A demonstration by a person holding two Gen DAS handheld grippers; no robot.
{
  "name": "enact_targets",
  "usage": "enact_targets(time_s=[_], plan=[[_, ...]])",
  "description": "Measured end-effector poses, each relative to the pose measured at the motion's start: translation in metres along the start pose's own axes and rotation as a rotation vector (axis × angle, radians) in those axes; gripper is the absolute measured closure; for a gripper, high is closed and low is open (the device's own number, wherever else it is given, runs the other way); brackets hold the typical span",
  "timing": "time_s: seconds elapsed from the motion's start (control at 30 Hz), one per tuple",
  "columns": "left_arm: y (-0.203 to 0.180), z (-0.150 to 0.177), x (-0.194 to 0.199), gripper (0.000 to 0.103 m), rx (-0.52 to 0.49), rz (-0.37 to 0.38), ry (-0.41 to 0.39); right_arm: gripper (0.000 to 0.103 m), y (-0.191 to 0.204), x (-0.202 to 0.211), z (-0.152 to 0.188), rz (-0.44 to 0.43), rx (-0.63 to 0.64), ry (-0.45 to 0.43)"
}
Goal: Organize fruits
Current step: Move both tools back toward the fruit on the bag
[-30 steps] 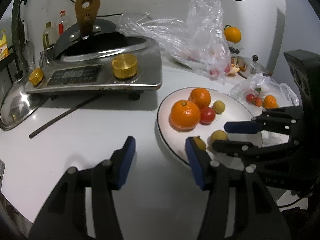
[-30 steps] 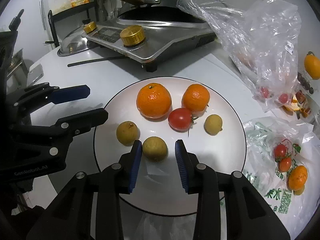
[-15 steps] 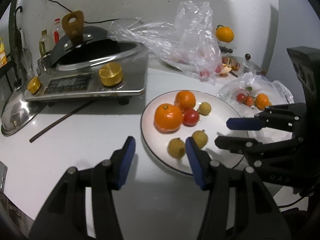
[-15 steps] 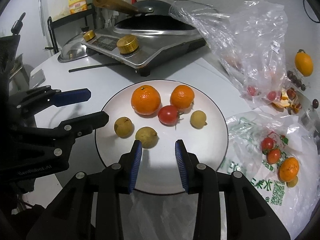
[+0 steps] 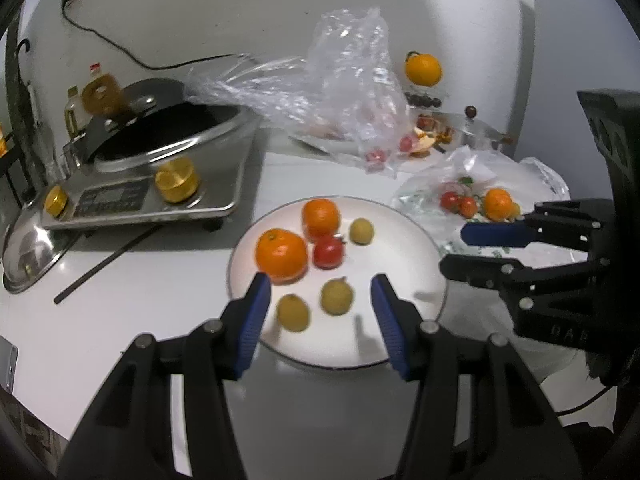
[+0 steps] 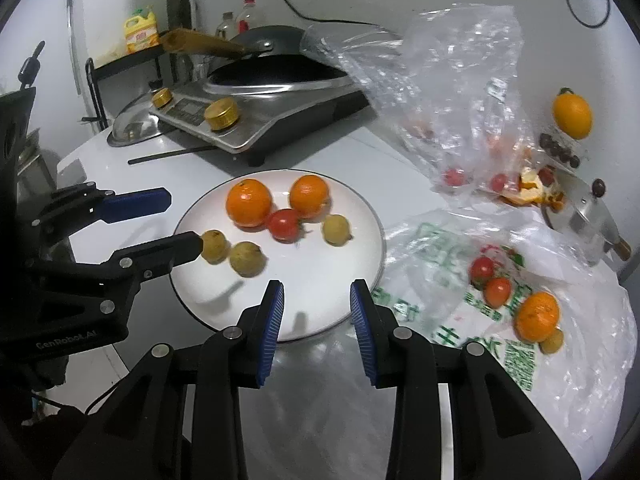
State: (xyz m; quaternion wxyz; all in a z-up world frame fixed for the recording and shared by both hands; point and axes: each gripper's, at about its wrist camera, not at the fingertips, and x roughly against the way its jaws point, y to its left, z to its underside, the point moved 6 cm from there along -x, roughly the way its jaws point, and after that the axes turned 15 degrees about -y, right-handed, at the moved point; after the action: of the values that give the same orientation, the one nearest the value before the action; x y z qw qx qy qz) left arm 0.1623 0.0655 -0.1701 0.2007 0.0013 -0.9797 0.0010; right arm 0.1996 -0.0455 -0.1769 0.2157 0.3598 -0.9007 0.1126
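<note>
A white plate point(image 5: 404, 236) point(image 6: 332, 284) holds two oranges point(image 5: 281, 255) point(image 6: 248, 202), a red tomato point(image 5: 328, 252) point(image 6: 283, 224) and three small yellow-green fruits point(image 5: 337, 297) point(image 6: 245, 259). My left gripper point(image 5: 320, 320) is open and empty above the plate's near edge. My right gripper point(image 6: 317, 318) is open and empty above the plate's near right edge. A flat printed bag point(image 6: 480, 320) right of the plate holds two tomatoes point(image 6: 497, 291), an orange point(image 6: 537, 317) and a small yellow fruit.
A steel induction cooker point(image 5: 148, 188) with a wok stands at the back left, a lid point(image 5: 28, 248) and a dark rod point(image 5: 104, 264) beside it. A crumpled clear bag point(image 6: 448, 92) with tomatoes lies behind. An orange point(image 6: 572, 116) and a kettle point(image 6: 588, 220) sit at far right.
Both grippers have pulled back and risen from the plate. The right gripper left a yellow-green fruit on the plate; the left gripper swung right, now facing the plate.
</note>
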Motion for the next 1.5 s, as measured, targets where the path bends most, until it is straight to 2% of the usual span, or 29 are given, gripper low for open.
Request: enact_targets(time_s=[0.6, 0.9, 1.13, 1.5], plan=[[-0.089, -0.013, -0.025, 0.049, -0.095, 0.076, 0.025, 0.066, -0.087, 0.047, 0.025, 0.093, -0.097, -0.034], [-0.117, -0.025, -0.051, 0.049, -0.086, 0.096, 0.013, 0.066, -0.13, 0.057, 0.04, 0.134, -0.138, -0.032], [-0.14, -0.029, -0.076, 0.049, -0.104, 0.126, 0.022, 0.066, -0.168, 0.054, 0.054, 0.176, -0.161, -0.012], [-0.171, -0.031, -0.115, 0.049, -0.201, 0.152, 0.037, 0.068, -0.203, 0.041, 0.063, 0.177, -0.191, -0.002]])
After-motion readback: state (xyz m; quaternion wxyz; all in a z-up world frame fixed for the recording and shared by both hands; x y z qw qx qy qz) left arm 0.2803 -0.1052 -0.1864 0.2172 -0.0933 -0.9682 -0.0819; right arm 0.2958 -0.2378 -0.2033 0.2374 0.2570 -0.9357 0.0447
